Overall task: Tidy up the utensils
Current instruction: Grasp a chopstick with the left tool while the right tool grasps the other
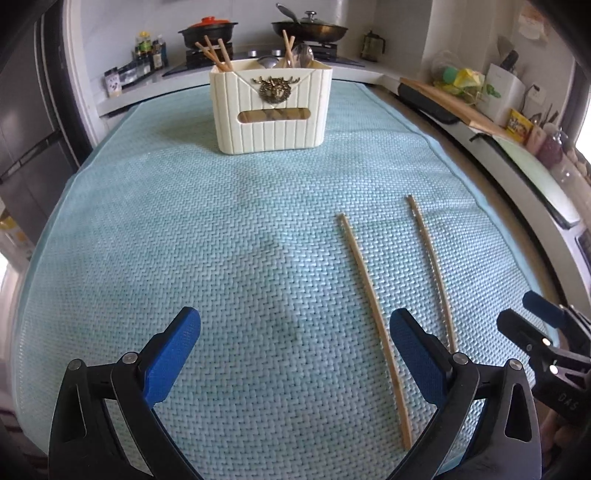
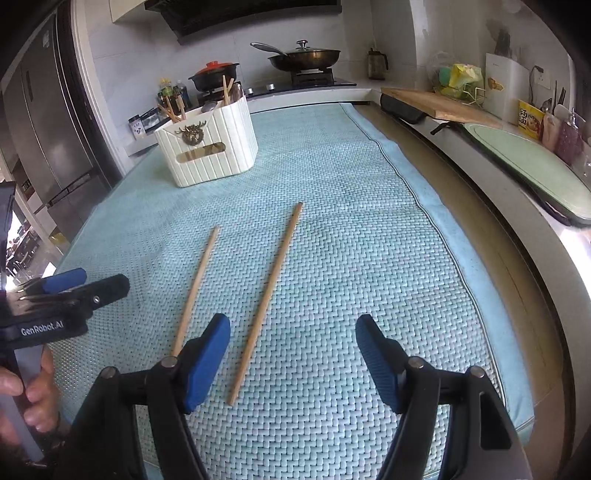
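Two wooden chopsticks lie apart on a light blue woven mat [image 1: 207, 229]. The left chopstick [image 1: 373, 317] [image 2: 195, 288] runs beside my left gripper's right pad. The right chopstick [image 1: 432, 269] [image 2: 266, 302] lies between my right gripper's open fingers, near the left pad. My left gripper [image 1: 295, 350] [image 2: 88, 282] is open and holds nothing. My right gripper [image 2: 293, 350] [image 1: 524, 315] is open too, with its pads off the chopstick. A cream ribbed utensil holder [image 1: 273, 110] [image 2: 207, 151] stands at the far end, holding chopsticks and spoons.
Behind the holder is a stove with a red-lidded pot [image 1: 208, 31] and a lidded pan [image 2: 303, 57]. A wooden cutting board [image 2: 439, 105] and a green tray [image 2: 532, 166] sit along the right counter. A hand [image 2: 33, 387] holds the left gripper. A fridge [image 2: 48, 140] stands at the left.
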Available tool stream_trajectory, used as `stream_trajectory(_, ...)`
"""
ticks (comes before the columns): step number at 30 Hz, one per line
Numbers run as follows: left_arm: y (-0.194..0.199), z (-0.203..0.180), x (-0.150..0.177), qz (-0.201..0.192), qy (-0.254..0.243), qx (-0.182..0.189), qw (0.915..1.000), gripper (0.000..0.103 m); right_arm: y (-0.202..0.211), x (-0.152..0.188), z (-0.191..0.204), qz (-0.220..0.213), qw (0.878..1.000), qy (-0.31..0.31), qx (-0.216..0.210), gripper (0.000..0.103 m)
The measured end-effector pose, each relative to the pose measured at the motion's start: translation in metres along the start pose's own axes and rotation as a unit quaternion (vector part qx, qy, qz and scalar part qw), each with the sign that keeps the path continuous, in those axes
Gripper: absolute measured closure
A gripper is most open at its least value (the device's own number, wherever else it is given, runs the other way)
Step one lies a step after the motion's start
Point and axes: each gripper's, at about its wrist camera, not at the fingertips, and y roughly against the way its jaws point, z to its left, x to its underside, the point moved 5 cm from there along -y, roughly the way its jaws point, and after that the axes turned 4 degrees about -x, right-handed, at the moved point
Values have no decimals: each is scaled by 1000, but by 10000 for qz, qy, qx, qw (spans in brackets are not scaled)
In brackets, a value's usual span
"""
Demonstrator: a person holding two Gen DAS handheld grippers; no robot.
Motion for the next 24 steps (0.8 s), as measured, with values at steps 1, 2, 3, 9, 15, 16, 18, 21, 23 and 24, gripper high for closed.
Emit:
stream_trajectory(1,-1,-2,0,11,-25,-36,10000,1,-2,-1,-1,28,10000,-26,17,31)
stream_trajectory(2,-2,-4,0,21,-45,-53,10000,1,-4,-2,-2,56,10000,-50,53,31)
stream_trajectory(3,-3,-5,0,30,-64,-61,10000,1,-6,-3,-3,72,9999,-76,56,31)
stream_trajectory(9,-12,-10,-2,110,-128,-63,9998,1,-15,-6,-11,175,9996,-192,91,31)
stream_trajectory(15,-27,-14,-11,440,67,728,9964,1,-31,-17,-19,495,9985,-230,-86,33)
stream_trajectory(16,-32,-16,-14,533,73,838,9950,1,-35,-20,-21,550,9982,-228,-111,35)
stream_trajectory(18,-43,-23,-18,728,-20,936,9929,1,-43,-29,-22,629,9977,-207,-166,35)
stream_trajectory(21,-59,-38,-19,830,-260,852,9926,3,-60,-46,-17,717,9971,4,-270,36)
stream_trajectory(23,-69,-48,-20,859,-448,727,9926,10,-75,-58,-12,856,9954,142,-397,44)
stream_trajectory(24,-73,-52,-21,870,-556,611,9928,19,-84,-64,-11,941,9944,213,-427,45)
